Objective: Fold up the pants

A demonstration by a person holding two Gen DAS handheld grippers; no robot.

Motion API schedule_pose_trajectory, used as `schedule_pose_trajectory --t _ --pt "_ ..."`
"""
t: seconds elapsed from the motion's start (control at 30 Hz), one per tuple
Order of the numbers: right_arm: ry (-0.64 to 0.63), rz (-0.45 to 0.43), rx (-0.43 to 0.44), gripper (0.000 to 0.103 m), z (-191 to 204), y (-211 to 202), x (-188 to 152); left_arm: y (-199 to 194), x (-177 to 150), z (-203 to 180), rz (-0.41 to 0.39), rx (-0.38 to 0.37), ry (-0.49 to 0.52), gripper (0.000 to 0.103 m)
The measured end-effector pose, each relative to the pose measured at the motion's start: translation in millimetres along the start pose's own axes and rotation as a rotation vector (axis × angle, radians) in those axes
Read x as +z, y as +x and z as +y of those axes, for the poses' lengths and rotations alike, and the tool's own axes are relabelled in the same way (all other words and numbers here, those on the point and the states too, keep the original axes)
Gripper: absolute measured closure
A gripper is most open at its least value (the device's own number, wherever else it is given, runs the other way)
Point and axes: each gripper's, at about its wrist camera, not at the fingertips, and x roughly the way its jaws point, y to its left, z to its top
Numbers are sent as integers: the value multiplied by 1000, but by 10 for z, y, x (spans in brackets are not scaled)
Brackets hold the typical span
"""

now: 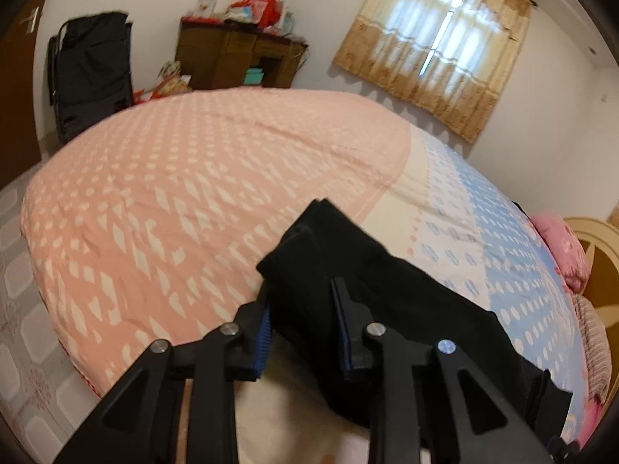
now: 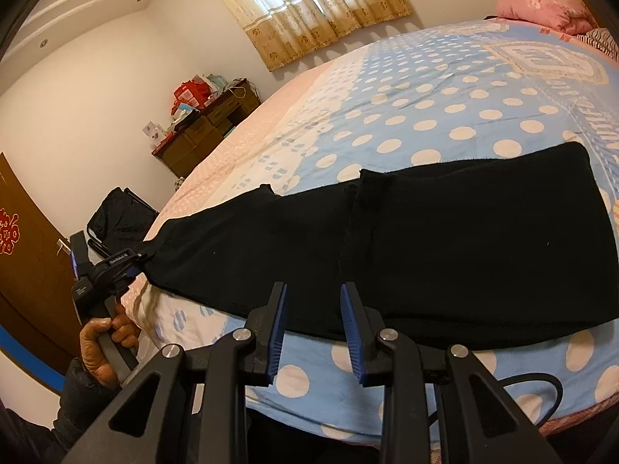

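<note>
Plain black fabric pants (image 2: 445,247) lie on a bedspread (image 2: 445,89) of pale blue with cream polka dots, shading to salmon pink with white flecks (image 1: 174,193). Two black grippers carry ribbed blue pads (image 2: 276,332). Golden-tan floral curtains (image 1: 433,46); bright pink flowered pillow (image 2: 541,4).

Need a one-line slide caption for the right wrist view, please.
Black pants lie lengthwise on the polka-dot bed; left gripper clamps the leg end, right gripper poised at the near edge.

The pants (image 2: 445,247) stretch across the near part of the bed (image 2: 445,96), and past them the bedspread lies open to the far edge. Blocking the head end are 2 pillows (image 1: 561,247); beyond the foot stands a cluttered wooden desk (image 1: 236,58).
</note>
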Motion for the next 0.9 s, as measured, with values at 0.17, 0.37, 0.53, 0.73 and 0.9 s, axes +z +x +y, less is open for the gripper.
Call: schedule_pose_trajectory --t 0.17,0.37,0.53,0.73,0.9 --pt "7 15 6 73 -7 52 -8 -24 1 -9 -11 -10 -5 76" --pt "30 -15 -38 73 -130 4 9 -208 89 -454 -90 -53 126 77" --pt "98 -55 -86 73 -407 -117 47 -463 -67 -1197 -159 -179 328 77" --pt "170 -121 -129 73 -754 -435 91 -627 -618 -2159 -118 -422 566 93" --pt "224 -150 -116 73 -889 -596 103 -631 -1208 -2649 -50 -491 776 85"
